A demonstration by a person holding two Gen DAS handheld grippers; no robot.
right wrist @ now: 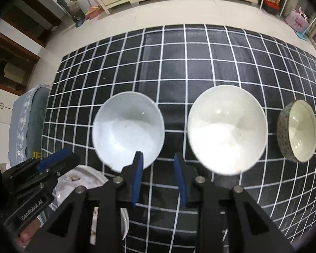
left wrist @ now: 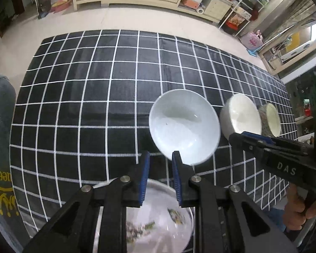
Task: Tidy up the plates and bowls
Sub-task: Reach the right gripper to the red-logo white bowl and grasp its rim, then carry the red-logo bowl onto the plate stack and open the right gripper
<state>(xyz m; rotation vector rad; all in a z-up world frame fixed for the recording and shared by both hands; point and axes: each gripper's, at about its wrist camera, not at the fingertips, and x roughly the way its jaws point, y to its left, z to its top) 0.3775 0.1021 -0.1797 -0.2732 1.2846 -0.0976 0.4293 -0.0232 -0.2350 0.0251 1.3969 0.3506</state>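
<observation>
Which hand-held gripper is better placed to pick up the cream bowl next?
Right. The right hand-held gripper is open, and the cream bowl lies just right of its tips. The left hand-held gripper hangs over the plate, with the bluish bowl between.

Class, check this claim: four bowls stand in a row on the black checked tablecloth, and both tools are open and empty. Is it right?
Not quite: the row has three bowls, not four. The right wrist view shows the pale blue bowl, the larger white bowl and the speckled green-rimmed bowl on the black checked tablecloth. The left tool and right tool are indeed open and empty.
</observation>
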